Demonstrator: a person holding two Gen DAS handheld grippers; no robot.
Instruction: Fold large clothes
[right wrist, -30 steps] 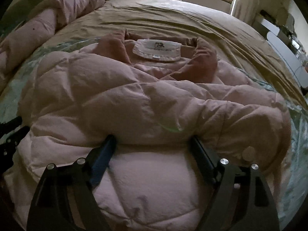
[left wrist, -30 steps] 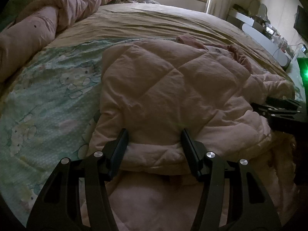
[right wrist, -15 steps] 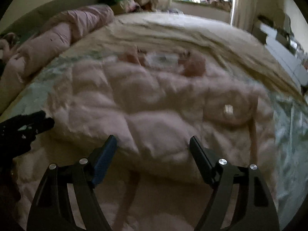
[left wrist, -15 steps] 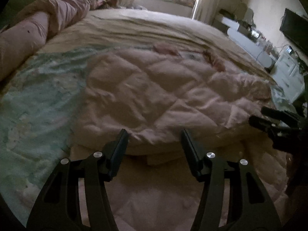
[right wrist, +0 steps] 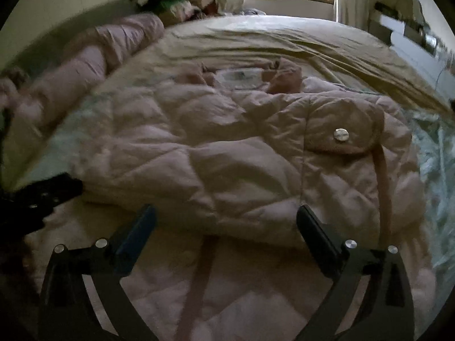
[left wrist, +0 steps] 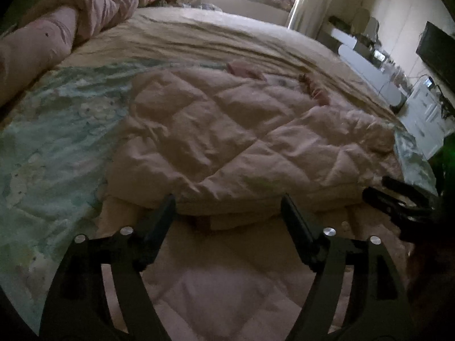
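Pale pink quilted padded coat lies spread on the bed, its lower part folded up over the rest so that a thick doubled edge runs across just ahead of both tools. The left gripper hovers over the near, flat layer of the coat with its black fingers apart and opening; nothing is pinched between them, and the folded edge sits just beyond the tips. The right gripper hangs likewise, its fingers spreading wider and free of the fabric, though the fold lies close in front. In the right wrist view a flap pocket with a round silver snap button shows on the upper layer, and a darker pink strap trails down the lower layer between the fingers. The coat's darker pink collar and a white label lie at the far end. Beneath the coat lies a light green patterned sheet, with a beige bedspread beyond it and a rolled pink quilt along the left side.
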